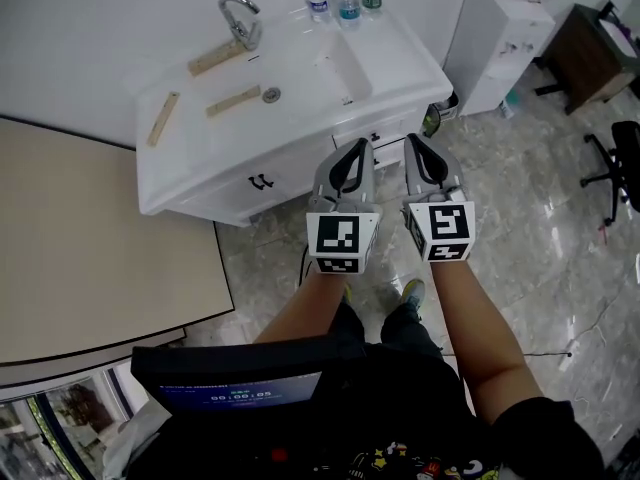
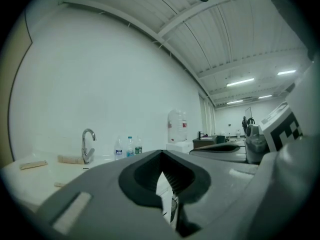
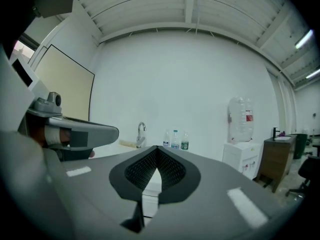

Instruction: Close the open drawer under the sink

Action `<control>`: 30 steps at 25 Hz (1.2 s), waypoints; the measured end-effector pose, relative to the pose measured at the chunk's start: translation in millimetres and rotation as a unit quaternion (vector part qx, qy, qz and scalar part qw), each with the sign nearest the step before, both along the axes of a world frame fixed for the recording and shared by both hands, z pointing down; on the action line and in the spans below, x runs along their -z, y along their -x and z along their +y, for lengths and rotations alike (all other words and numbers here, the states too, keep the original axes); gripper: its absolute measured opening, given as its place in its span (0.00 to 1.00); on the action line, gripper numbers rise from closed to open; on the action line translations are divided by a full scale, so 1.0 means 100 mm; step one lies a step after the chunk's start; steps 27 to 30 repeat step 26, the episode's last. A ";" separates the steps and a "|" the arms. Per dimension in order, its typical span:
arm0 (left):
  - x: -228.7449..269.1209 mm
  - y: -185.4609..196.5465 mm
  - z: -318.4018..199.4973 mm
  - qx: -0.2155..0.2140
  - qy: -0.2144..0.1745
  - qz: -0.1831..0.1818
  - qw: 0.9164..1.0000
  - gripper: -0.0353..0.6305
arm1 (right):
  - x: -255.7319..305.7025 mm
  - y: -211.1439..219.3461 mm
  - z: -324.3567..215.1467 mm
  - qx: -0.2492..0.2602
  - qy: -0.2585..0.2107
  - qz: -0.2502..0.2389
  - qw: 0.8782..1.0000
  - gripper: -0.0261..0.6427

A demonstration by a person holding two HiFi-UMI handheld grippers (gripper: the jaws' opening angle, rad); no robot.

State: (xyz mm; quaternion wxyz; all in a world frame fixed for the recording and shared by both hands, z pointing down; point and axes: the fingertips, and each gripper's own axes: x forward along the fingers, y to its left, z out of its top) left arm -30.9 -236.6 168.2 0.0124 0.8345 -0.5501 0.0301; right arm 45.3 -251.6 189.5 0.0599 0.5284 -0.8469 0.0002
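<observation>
Forearms [image 1: 470, 318] outstretched, parallel; left gripper [image 1: 357, 147], right gripper [image 1: 414, 141] closed, facing sink [image 1: 300, 68].

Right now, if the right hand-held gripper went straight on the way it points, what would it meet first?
Most likely the white drawer front under the sink: the right hand-held gripper, jaws shut, points at it from close by. Exact depth is unclear from above.

Bright, even light from ceiling strips [image 2: 240, 82]; both gripper views fisheye-warped, black-cornered.
</observation>
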 end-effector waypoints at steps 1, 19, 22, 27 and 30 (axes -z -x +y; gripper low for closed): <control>0.01 -0.02 0.01 -0.001 0.000 0.000 1.000 0.05 | 0.01 -0.01 0.02 -0.001 0.000 0.001 1.000 0.07; 0.05 -0.18 0.11 -0.017 -0.007 -0.008 1.000 0.05 | 0.11 -0.14 0.22 -0.014 -0.013 -0.011 1.000 0.07; 0.04 -0.20 0.12 -0.018 -0.008 -0.008 1.000 0.05 | 0.11 -0.16 0.22 -0.017 -0.015 -0.013 1.000 0.07; 0.03 -0.19 0.14 -0.017 -0.009 -0.008 1.000 0.05 | 0.12 -0.17 0.22 -0.019 -0.018 -0.014 1.000 0.07; 0.03 -0.19 0.14 -0.017 -0.009 -0.008 1.000 0.05 | 0.12 -0.17 0.22 -0.019 -0.018 -0.014 1.000 0.07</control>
